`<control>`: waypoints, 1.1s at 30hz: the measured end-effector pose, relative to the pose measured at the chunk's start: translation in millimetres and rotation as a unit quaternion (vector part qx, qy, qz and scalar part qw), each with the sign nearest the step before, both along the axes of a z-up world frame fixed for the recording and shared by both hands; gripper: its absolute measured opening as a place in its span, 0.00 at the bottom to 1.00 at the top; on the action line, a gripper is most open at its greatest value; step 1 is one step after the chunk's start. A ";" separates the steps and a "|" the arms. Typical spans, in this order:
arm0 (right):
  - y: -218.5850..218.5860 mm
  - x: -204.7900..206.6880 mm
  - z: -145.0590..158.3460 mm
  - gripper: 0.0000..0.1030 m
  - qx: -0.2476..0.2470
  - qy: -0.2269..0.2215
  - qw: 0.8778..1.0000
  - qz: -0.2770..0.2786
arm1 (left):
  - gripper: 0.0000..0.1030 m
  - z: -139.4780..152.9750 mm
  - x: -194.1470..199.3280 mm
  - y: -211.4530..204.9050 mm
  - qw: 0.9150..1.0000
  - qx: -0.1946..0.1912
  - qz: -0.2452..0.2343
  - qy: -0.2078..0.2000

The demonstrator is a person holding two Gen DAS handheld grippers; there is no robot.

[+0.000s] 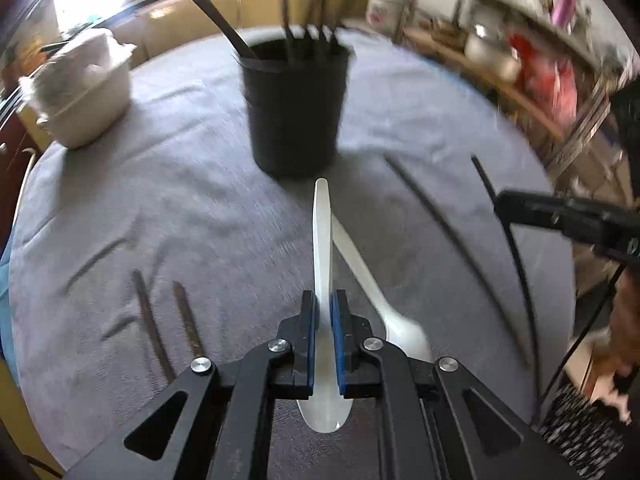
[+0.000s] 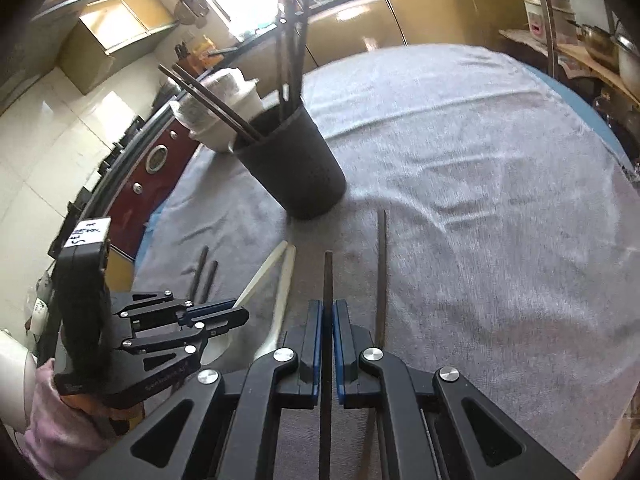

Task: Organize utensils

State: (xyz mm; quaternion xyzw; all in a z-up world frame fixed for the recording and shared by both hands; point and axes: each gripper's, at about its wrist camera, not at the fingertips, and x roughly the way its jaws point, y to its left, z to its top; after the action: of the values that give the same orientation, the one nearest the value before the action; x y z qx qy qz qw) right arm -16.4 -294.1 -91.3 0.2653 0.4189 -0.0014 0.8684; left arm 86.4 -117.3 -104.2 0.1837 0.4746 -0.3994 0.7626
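Left wrist view: left gripper [image 1: 325, 300] is clamping narrow on the handle of a white spoon [image 1: 322, 240], bowl end sitting back between the jaws, handle tip pointing to 12 o'clock at the black holder [image 1: 296, 108]. A second white spoon [image 1: 384, 300] is lying on the grey cloth [image 1: 160, 200] at 4 o'clock of the pads, crossing under the held one. Two brown chopsticks [image 1: 168, 320] are lying at 9 o'clock of the gripper; two dark chopsticks are lying at 2 o'clock, one [image 1: 436, 224] on the cloth alone. The right gripper [image 1: 560, 216] is poking in at 3 o'clock. Only this view is showing the white lidded tub [image 1: 84, 92] clearly, at 10 o'clock. The holder is carrying several dark sticks and a dark curved handle; contents are blurred.

Right wrist view: right gripper [image 2: 328, 312] is pinching narrow on a dark chopstick [image 2: 328, 276], tip pointing to 12 o'clock. Another chopstick [image 2: 382, 272] is lying just beside it at 2 o'clock. The left gripper [image 2: 224, 316] is showing at 9 o'clock, side on, on the spoons. The holder [image 2: 296, 168] is standing at 11 o'clock, upright chopsticks plus two leaning ones inside. Only here a pink sleeve [image 2: 60, 432] is showing at 8 o'clock.
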 end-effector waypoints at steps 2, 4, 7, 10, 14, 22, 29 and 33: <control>-0.5 -1.6 10.0 0.05 -0.001 -0.017 1.000 -0.003 | 0.08 13.5 -0.5 5.8 0.999 -0.027 0.017 -0.006; -1.4 -3.2 21.6 0.05 -0.006 -0.037 0.999 -0.006 | 0.08 30.8 -0.5 11.7 0.997 -0.064 0.033 -0.013; -1.9 -4.7 42.7 0.05 -0.012 -0.072 0.997 -0.011 | 0.08 50.4 2.2 15.6 0.993 -0.106 0.048 -0.028; -2.3 -3.7 67.7 0.05 -0.024 -0.114 0.993 -0.015 | 0.08 71.0 -2.5 20.4 0.987 -0.139 0.062 -0.050; -4.4 0.9 105.0 0.05 -0.047 -0.167 0.984 -0.025 | 0.08 95.7 10.0 26.0 0.978 -0.181 0.083 -0.067; -14.5 28.1 173.9 0.05 -0.066 -0.239 0.968 -0.045 | 0.08 143.2 49.5 11.4 0.961 -0.243 0.102 -0.081; -23.3 64.5 201.8 0.05 -0.083 -0.244 0.965 -0.052 | 0.08 157.0 81.8 -12.4 0.955 -0.262 0.118 -0.073; -30.8 66.5 191.6 0.05 -0.086 -0.219 0.971 -0.040 | 0.08 153.4 73.9 -6.0 0.953 -0.269 0.114 -0.080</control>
State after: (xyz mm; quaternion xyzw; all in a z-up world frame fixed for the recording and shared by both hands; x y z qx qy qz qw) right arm 50.1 -324.9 100.3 0.2004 0.2056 -0.0141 0.9578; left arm 160.3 -123.4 49.2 -0.0516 0.3047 -0.4064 0.8599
